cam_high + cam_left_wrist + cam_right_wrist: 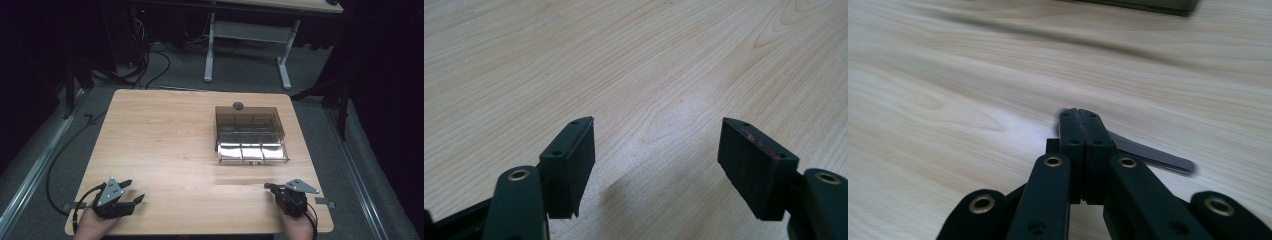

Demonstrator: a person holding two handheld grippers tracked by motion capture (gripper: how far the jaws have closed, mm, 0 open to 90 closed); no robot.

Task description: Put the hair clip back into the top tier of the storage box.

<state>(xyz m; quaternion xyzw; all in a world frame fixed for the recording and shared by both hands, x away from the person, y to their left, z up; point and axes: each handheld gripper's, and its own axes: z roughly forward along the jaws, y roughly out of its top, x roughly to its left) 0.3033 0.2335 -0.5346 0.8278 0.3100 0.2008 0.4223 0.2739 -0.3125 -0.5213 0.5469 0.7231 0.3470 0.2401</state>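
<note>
The high view looks forward and down from above the person's side, taking in the whole wooden surface (165, 135) and the floor beyond. Each gripper view sits low and close, looking along its own jaws over the wood grain; all three views share that surface

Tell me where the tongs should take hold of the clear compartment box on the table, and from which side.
Grip the compartment box by its near front edge, coming from the person's side. It lies flat with its tinted lid raised toward the far edge, so the front rim is low and exposed. The right tongs sit nearest but are shut; they would likely need to open first.
</note>
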